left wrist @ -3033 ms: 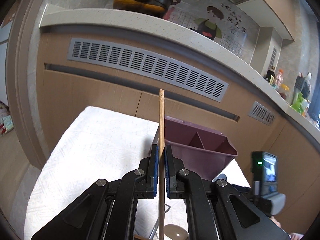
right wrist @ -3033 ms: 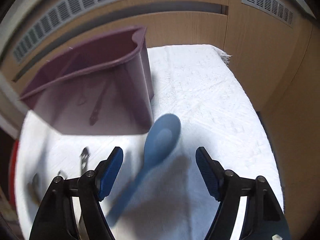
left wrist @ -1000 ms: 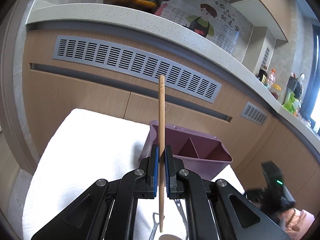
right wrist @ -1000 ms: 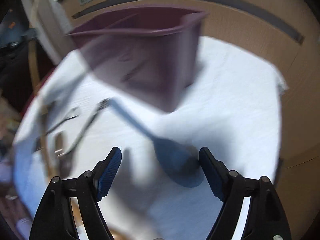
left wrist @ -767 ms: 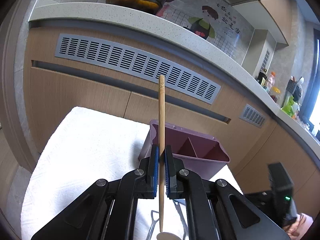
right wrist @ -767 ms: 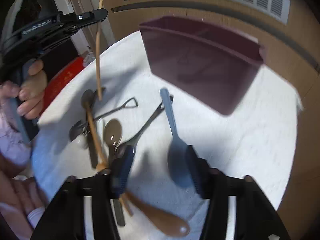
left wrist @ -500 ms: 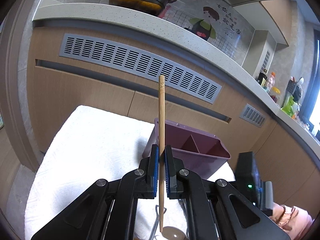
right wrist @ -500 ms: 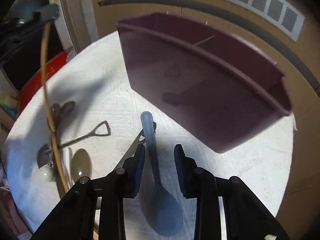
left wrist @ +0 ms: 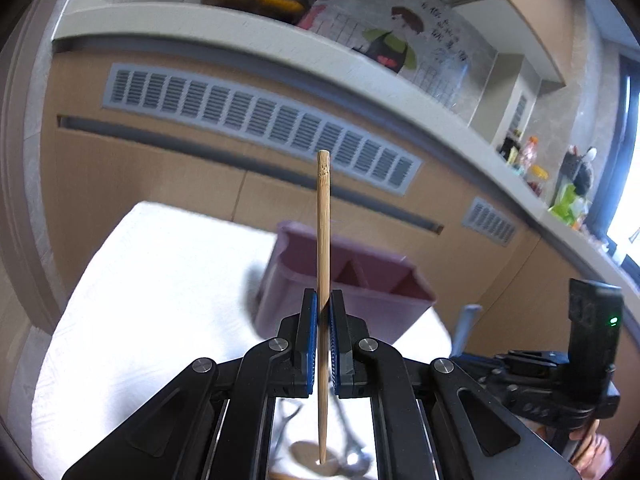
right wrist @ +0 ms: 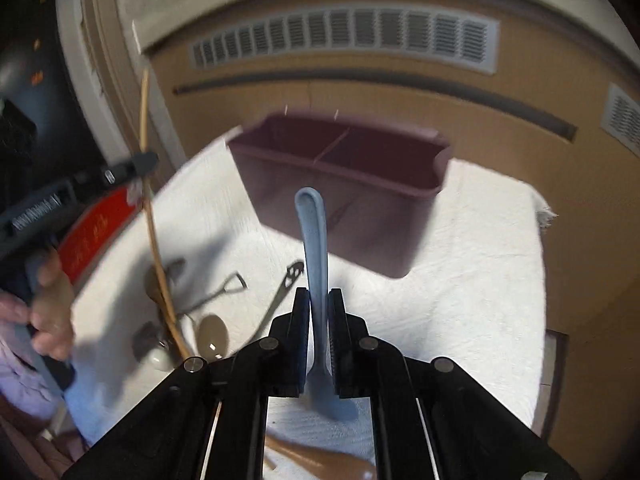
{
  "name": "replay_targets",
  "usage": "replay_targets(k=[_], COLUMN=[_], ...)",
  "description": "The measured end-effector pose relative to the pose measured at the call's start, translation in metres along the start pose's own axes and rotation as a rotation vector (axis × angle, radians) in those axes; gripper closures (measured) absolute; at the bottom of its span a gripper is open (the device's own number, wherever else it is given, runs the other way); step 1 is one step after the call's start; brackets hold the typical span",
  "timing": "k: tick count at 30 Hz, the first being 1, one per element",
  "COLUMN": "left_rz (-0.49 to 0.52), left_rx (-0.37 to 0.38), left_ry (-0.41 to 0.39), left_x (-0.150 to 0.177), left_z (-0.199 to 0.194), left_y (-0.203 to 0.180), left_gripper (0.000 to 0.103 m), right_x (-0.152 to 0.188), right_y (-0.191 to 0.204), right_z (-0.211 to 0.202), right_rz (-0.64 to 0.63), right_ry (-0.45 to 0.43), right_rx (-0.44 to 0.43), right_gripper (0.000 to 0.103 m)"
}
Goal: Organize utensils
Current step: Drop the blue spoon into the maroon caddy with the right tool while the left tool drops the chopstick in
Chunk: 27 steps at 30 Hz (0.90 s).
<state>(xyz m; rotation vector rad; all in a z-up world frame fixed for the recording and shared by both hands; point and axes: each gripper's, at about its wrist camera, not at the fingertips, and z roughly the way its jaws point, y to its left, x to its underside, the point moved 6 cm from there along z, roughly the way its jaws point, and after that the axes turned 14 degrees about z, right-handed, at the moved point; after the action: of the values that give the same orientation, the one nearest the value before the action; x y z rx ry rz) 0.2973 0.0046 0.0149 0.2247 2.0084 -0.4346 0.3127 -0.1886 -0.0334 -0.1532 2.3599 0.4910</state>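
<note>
Two grippers each carry one utensil at this moment. The right gripper [right wrist: 319, 308] has just been closing, and its fingers [right wrist: 301, 320] are now clamped on the handle of the blue spoon [right wrist: 314, 232], which stands between them with its handle tip pointing up and away toward the bin and its bowl low, close to the camera. The left gripper [left wrist: 323, 312] has its fingers [left wrist: 308, 328] pressed narrow on a wooden chopstick [left wrist: 323, 216], held upright with its lower end hanging over the utensils below.

Nearest on the white towel [right wrist: 472, 280] covering the surface lie the utensils not yet sorted: a brown spoon [right wrist: 332, 462] at the near edge, a beige spoon [right wrist: 212, 336], a second chopstick [right wrist: 168, 308] lying across the pile, a small shovel-handled utensil [right wrist: 224, 288] and a dark metal utensil with a slotted handle [right wrist: 286, 284]. Others in the left part of the pile are too blurred to identify.

Farther back stands the purple utensil bin [right wrist: 352, 184], divided into compartments. Its near wall hides most of the interior in both views, so the contents cannot be confirmed.

Judged from this layout, the task is at an early to middle stage: two items are lifted, neither is yet in the bin, and at least five remain on the towel. Remaining work is to drop both held items into compartments and then collect the rest.
</note>
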Motion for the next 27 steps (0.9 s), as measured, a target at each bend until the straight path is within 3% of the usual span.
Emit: replay_targets(k=[8, 12, 17, 22, 25, 27], left_rz=[0.125, 0.182, 0.183, 0.172, 0.121, 0.098], left_rx=[0.064, 0.033, 0.003, -0.011, 0.005, 0.005], left_ry=[-0.218, -0.280, -0.245, -0.106, -0.027, 0.011], left_x=[-0.116, -0.139, -0.131, -0.098, -0.079, -0.070], left_z=[-0.010, 0.003, 0.047, 0.099, 0.112, 0.112], left_y=[-0.034, -0.036, -0.022, -0.007, 0.006, 0.013], left_gripper=[0.097, 0.097, 0.097, 0.096, 0.095, 0.095], right_x=[-0.098, -0.131, -0.136, -0.124, -0.114, -0.107], right_y=[0.048, 0.053, 0.045, 0.028, 0.019, 0.015], right_z=[-0.061, -0.059, -0.040, -0.012, -0.001, 0.002], right_rz=[-0.046, -0.063, -0.069, -0.058, -0.062, -0.060], right_ry=[-0.295, -0.326, -0.300, -0.240, -0.244, -0.260], right_rx=[-0.059, -0.033, 0.011, 0.052, 0.083, 0.097], right_gripper=[0.099, 0.099, 0.099, 0.098, 0.092, 0.082])
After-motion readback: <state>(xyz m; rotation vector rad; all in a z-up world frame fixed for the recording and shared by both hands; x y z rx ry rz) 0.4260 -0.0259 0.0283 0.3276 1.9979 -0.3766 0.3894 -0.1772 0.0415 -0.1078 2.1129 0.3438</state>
